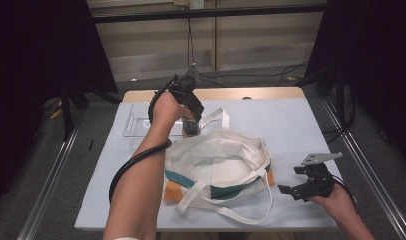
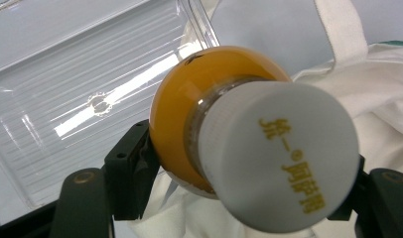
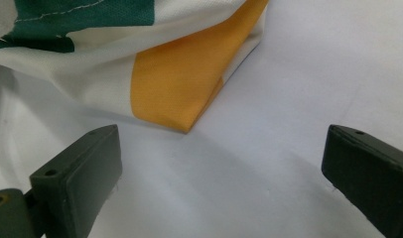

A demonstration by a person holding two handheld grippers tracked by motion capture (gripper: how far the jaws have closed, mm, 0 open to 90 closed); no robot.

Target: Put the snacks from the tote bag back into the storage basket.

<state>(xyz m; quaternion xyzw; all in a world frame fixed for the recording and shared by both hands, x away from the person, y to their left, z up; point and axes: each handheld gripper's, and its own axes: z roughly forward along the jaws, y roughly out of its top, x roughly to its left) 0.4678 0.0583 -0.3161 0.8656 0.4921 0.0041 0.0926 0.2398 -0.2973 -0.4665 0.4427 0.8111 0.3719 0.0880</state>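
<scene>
Above the bag's [image 1: 218, 165] far rim, we hold the bottle [image 2: 199, 104] in the left gripper's [image 1: 191, 122] fingers, clamped below its cap [image 2: 279, 153], smooth and likely slippery, while the right gripper's [image 1: 297, 186] fingers stand wide and empty

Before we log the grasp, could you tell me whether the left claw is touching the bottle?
Touching: in the left gripper view, the left claw clamps the bottle from both sides.
</scene>
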